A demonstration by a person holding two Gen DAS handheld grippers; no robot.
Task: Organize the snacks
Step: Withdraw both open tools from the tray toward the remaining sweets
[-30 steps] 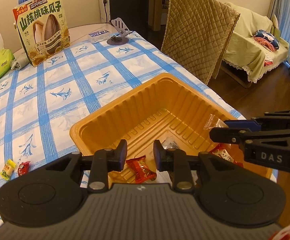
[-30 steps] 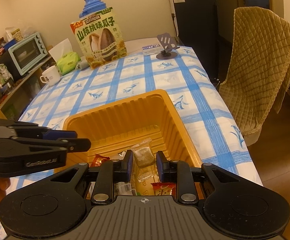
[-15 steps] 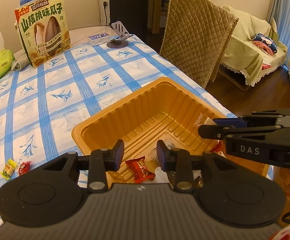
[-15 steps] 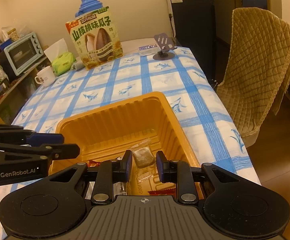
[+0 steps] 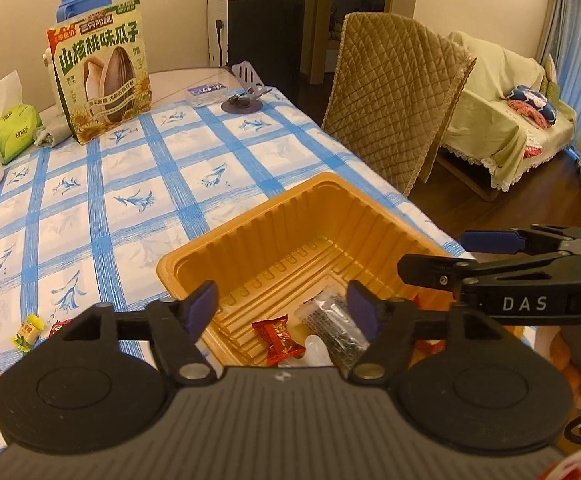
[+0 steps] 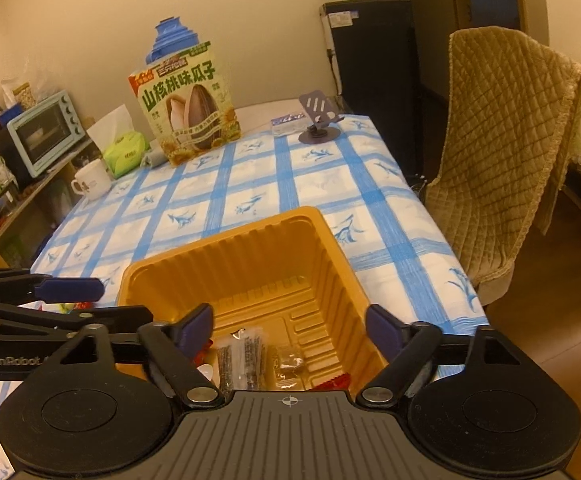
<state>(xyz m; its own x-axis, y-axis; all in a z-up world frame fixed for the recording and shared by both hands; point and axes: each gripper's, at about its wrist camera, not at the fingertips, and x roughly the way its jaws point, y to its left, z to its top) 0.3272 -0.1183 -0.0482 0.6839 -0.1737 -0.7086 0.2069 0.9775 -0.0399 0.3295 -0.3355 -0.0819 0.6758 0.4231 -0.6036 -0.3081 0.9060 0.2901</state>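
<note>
orange ribbed plastic tray (image 5: 274,240) sits near the table edge on the checked cloth, holding the red candy (image 5: 276,338) and clear sachets (image 6: 242,356). your left gripper (image 5: 282,308) and right gripper (image 6: 288,330) are both opening over it, nothing between the jaws. loose sweets (image 5: 28,330) wait left of the tray: light, crinkly, probably slippery; pinch across the wrapper's body.

A ribbed plastic tray (image 5: 226,248), orange and faintly glossy, is sitting on a matt woven cloth (image 5: 102,184), with crinkly shiny wrappers (image 5: 278,336) lying inside it. The grippers' (image 5: 282,308) black plastic is looking matt, with small metal pins catching light. A quilted fabric cover (image 6: 502,128) is draping over the chair, and a glossy printed bag (image 6: 188,104) is standing behind.
</note>
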